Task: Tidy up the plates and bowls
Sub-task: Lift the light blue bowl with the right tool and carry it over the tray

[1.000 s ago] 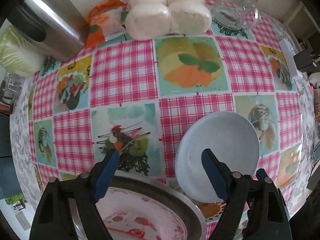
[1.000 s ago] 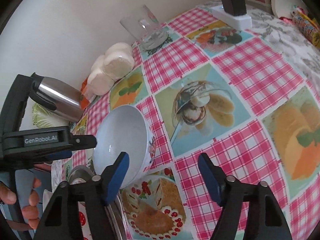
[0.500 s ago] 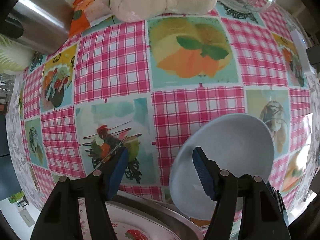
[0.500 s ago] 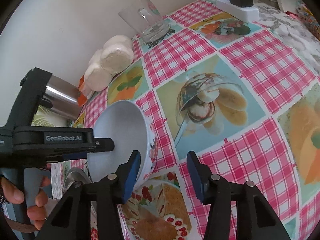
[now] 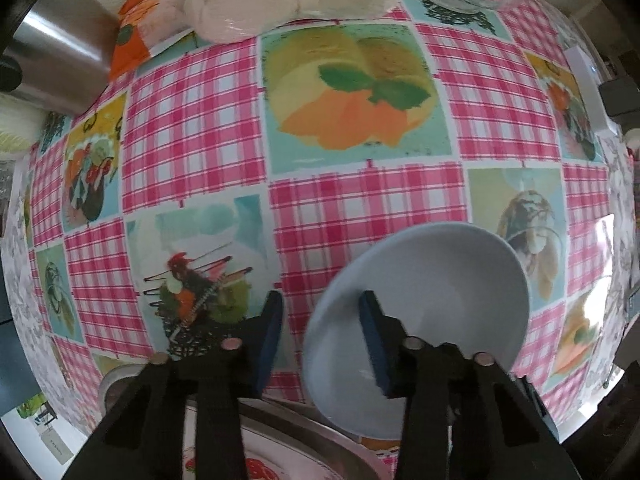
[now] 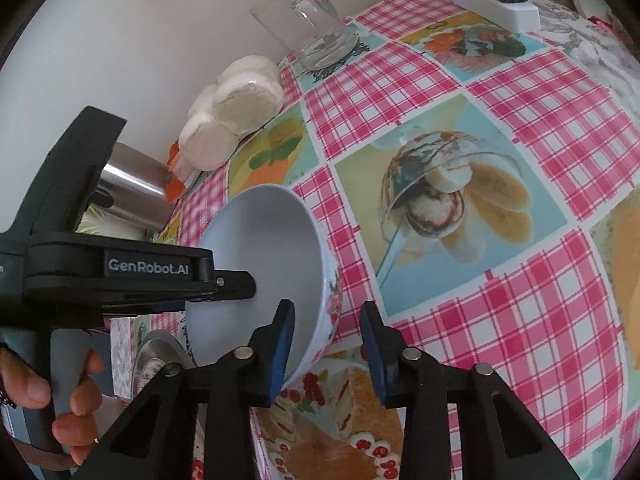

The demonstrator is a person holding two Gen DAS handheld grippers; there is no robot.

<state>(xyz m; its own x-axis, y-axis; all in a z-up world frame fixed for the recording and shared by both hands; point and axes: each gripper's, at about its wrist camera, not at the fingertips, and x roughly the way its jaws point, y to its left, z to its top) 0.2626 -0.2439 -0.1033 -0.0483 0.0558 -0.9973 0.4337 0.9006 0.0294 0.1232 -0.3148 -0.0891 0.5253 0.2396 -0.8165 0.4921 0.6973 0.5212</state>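
While both hand-held grippers close in on one pale blue bowl (image 6: 272, 272), the step in hand looks like lifting it. The bowl sits tilted on the checked counter (image 5: 360, 208), leaning on the rim of a metal-edged plate (image 5: 304, 440). The left hand-held gripper (image 5: 320, 336) straddles the near rim, one pad inside, one outside, jaws just narrowing but not visibly pressing. The right hand-held gripper (image 6: 328, 344) likewise straddles the far rim, jaws narrowing, a gap still showing. Next, I judge, one must pinch firmly before the bowl is raised and stacked.
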